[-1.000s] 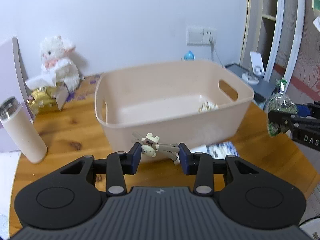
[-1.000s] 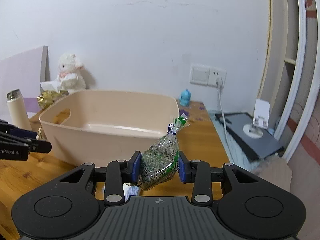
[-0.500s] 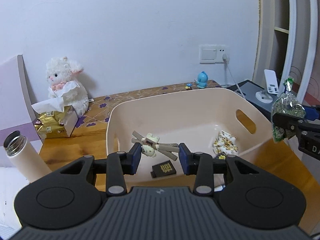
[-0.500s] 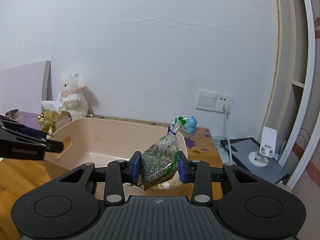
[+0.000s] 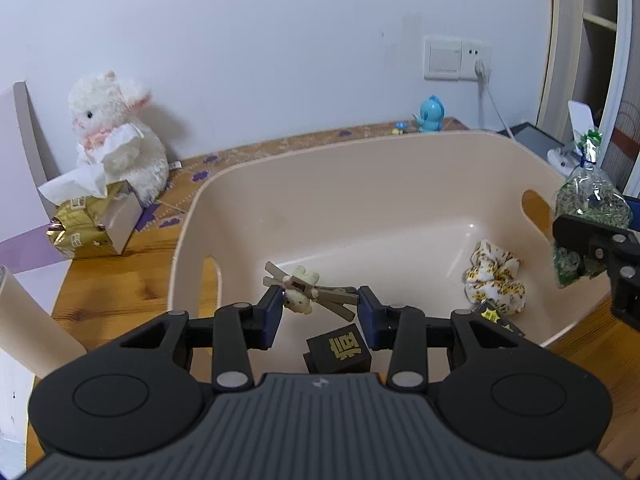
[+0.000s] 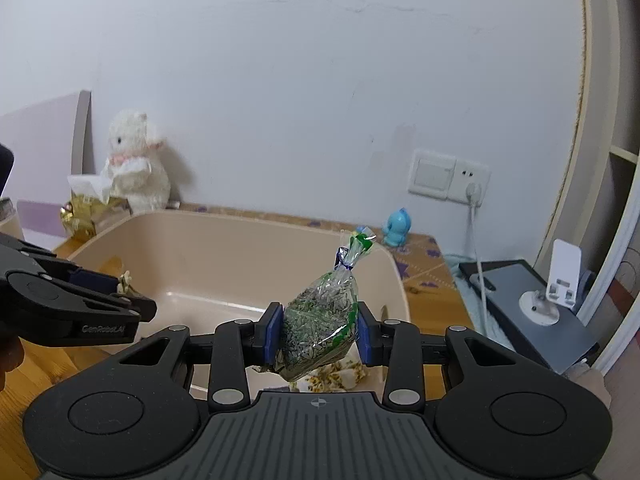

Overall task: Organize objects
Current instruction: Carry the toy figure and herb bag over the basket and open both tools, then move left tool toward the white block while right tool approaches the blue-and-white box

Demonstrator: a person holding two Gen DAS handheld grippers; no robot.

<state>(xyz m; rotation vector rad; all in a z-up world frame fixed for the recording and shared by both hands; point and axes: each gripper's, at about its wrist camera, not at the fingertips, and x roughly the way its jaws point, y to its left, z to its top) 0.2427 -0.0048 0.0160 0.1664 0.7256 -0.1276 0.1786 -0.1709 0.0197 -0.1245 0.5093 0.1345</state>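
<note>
My left gripper (image 5: 319, 307) is shut on a small bear hair clip (image 5: 301, 295) and hovers over the near left part of the beige plastic bin (image 5: 360, 156). Inside the bin lie a dark box with a gold character (image 5: 339, 349) and a yellow patterned scrunchie (image 5: 495, 283). My right gripper (image 6: 319, 328) is shut on a clear bag of dried green herbs (image 6: 320, 320), held above the bin's (image 6: 248, 220) right side. From the left wrist view that herb bag (image 5: 591, 200) hangs at the bin's right rim.
A white plush toy (image 5: 116, 140) and a gold tissue pack (image 5: 90, 226) sit at the back left of the wooden table (image 5: 116, 272). A beige bottle (image 5: 28, 328) stands near left. A blue figurine (image 5: 430, 114) stands by the wall. A dark device with a phone stand (image 6: 560, 280) lies right.
Both grippers have risen and moved forward over the bin, each still holding its object. The bin's inside, with the dark box and scrunchie, has come into view.
</note>
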